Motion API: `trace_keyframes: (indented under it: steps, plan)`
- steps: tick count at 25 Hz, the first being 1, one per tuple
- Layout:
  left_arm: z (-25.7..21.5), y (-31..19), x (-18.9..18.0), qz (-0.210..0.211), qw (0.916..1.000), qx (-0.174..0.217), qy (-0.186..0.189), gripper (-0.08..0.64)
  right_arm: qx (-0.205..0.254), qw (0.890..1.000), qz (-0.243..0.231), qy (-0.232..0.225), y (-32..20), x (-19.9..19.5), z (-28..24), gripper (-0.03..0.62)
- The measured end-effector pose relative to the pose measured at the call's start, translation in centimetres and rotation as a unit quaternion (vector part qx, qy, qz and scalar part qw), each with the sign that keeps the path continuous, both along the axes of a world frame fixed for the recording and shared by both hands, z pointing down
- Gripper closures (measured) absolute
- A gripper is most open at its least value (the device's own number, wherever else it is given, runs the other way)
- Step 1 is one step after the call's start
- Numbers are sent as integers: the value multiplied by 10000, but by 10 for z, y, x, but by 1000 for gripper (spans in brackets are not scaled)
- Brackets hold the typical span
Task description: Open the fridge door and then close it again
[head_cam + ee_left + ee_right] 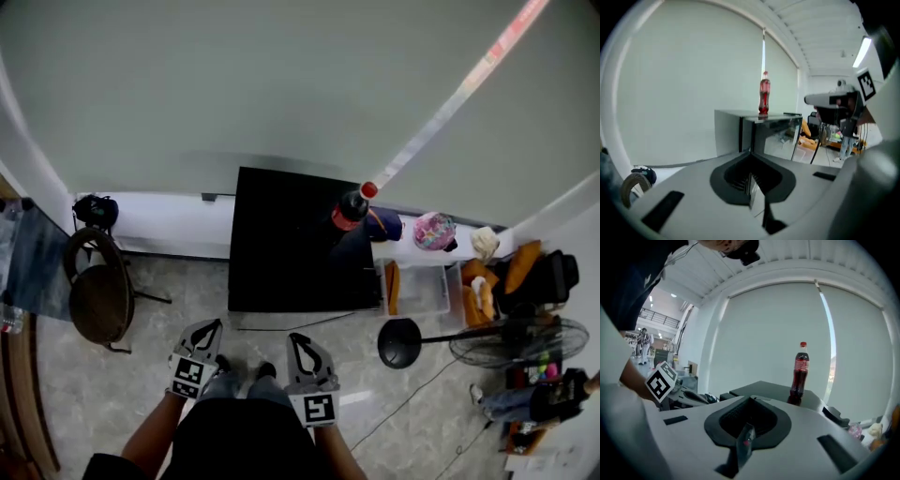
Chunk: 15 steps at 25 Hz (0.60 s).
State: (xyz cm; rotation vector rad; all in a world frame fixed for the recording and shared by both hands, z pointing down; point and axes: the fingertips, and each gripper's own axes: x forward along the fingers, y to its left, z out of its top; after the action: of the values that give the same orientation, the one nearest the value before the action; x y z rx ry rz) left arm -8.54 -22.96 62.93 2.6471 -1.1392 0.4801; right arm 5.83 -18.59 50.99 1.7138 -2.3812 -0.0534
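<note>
Far left in the head view, a round-backed chair [98,292] stands on the tiled floor [141,394]. A dark bag [94,211] sits on the white ledge [169,225] behind it.

The left claw [212,325] is held in the air in front of the fridge [291,244], off its left front corner and well apart from it. In the left gripper view its jaws are pressed together with nothing between them.

The fridge is centre frame, a small black box against the pale wall [281,84], seen from above. Its door [780,137] looks glassy and reflective in the left gripper view. It sits flush with the body, closed.

The right claw [298,339] is just right of the left one, also in front of the fridge and not touching it. The right gripper view shows its jaws closed tight and empty. Both claws point toward the fridge.

A cola bottle [352,208] with a red cap stands upright on the fridge top, near the right back corner.

Right of the fridge, a clear plastic bin [422,291] sits on the floor and a pink item [434,231] on the ledge. Next comes a standing fan [518,342] with a round black base [401,343]. At far right bottom a person [534,401] is partly in view among clutter.
</note>
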Motion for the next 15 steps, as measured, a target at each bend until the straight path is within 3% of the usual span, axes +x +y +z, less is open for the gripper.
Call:
trace_keyframes:
  steps: [3, 7, 15]
  plan:
    - [-62, 11, -13, -235, 9968, 531, 550, 552, 61, 9980, 304, -559, 23, 18, -19, 578]
    - [-131, 28, -13, -566, 9898, 960, 889, 552, 356, 9922, 736, -939, 47, 51, -43, 578]
    - [-148, 45, 1, -614, 9887, 1214, 625, 552, 707, 9858, 1135, -1014, 61, 87, -56, 580]
